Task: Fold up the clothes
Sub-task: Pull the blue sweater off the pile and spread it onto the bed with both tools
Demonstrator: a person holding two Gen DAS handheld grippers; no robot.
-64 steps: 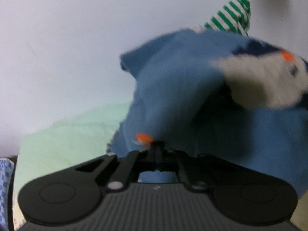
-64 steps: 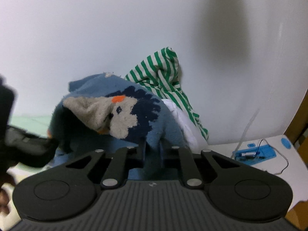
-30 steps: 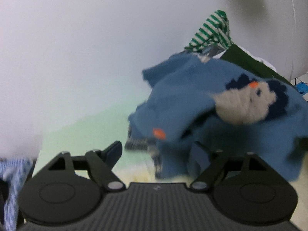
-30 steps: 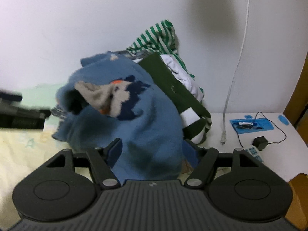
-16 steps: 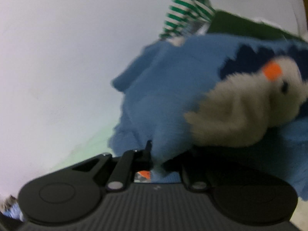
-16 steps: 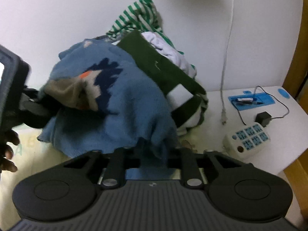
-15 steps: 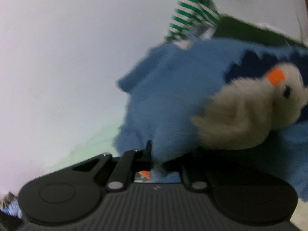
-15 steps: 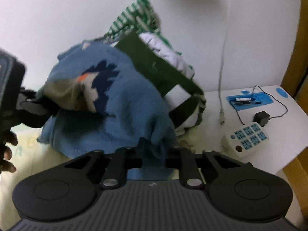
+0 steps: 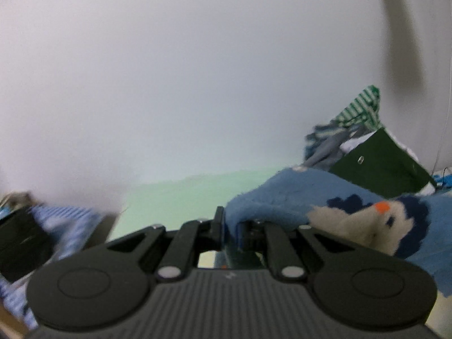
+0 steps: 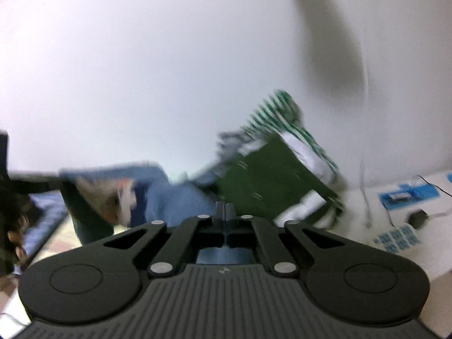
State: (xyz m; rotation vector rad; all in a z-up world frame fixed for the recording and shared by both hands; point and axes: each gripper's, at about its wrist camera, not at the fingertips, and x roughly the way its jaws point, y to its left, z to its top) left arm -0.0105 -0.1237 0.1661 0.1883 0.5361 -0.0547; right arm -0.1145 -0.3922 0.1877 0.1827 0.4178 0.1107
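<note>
**Both grippers closed, blue sweater pinched on the left**

My left gripper [image 9: 230, 227] sits nearest the lens with its fingers drawn together on an edge of the blue sweater [image 9: 282, 200]; the fleece bulges up between and over the fingertips. From that pinch the sweater runs off to the right, showing its cream bird patch with an orange beak on a navy ground.

My right gripper [image 10: 225, 212] has its fingers pressed flat against each other. I see blue cloth [image 10: 180, 197] right behind and below the tips, but the blur keeps me from telling whether any of it is caught.

Past the left gripper, a pale green sheet [image 9: 183, 195] spreads toward the wall. At far left lies a blurred blue-and-white patterned cloth [image 9: 62, 226].

Farther back on the right stands the clothes heap: a dark green garment [image 10: 265, 180] with white patches, and a green-and-white striped garment [image 10: 276, 107] on top. Beyond it, at far right, a white surface [image 10: 440, 226] carries a blue tray [image 10: 406, 195] and a cable. A white wall [image 9: 197, 70] closes the scene.
</note>
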